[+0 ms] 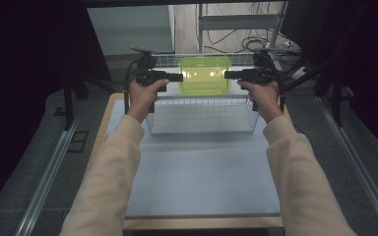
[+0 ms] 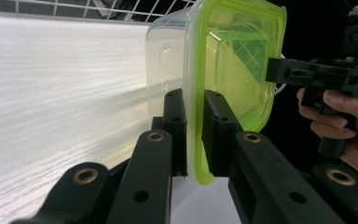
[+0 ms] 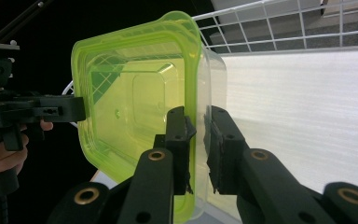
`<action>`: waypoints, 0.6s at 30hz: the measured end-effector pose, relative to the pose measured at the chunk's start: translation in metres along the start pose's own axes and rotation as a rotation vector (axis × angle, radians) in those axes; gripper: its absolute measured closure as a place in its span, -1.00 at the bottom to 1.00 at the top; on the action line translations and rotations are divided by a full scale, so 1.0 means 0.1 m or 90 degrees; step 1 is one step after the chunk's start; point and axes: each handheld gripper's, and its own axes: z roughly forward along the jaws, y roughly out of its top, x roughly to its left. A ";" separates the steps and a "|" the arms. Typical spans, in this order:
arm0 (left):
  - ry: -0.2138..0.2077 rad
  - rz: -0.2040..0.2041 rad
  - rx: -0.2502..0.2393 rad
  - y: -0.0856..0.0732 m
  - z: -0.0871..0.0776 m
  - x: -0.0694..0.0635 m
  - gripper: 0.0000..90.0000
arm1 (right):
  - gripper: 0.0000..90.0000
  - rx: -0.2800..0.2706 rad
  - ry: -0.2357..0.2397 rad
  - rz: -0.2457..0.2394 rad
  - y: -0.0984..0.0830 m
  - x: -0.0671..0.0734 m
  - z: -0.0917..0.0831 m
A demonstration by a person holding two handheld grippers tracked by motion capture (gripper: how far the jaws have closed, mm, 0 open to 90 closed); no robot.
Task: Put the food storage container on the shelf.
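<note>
A clear plastic container with a lime-green lid point(image 1: 204, 75) hangs in the air above a white wire basket point(image 1: 203, 116), held from both sides. My left gripper point(image 1: 179, 77) is shut on the container's left rim, its jaws clamping the green lid edge point(image 2: 195, 135). My right gripper point(image 1: 227, 74) is shut on the opposite rim point(image 3: 196, 140). In the left gripper view the right gripper point(image 2: 279, 72) and its hand show beyond the lid. In the right gripper view the left gripper point(image 3: 77, 109) shows past the container point(image 3: 135, 107).
The wire basket stands at the far end of a pale grey mat point(image 1: 202, 172) on a wooden table. Its rear mesh wall point(image 3: 279, 23) rises behind the container. Cables and a metal frame point(image 1: 236, 22) lie beyond the table; dark curtains flank both sides.
</note>
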 end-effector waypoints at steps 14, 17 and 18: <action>0.007 -0.036 -0.014 0.03 0.12 0.15 0.60 | 0.47 0.003 -0.042 -0.024 0.02 0.00 0.13; 0.005 -0.038 -0.016 0.03 0.13 0.17 0.57 | 0.47 0.001 -0.044 -0.014 0.02 -0.03 0.15; 0.006 -0.038 -0.017 0.03 0.13 0.16 0.53 | 0.46 0.000 -0.047 -0.015 0.01 -0.03 0.15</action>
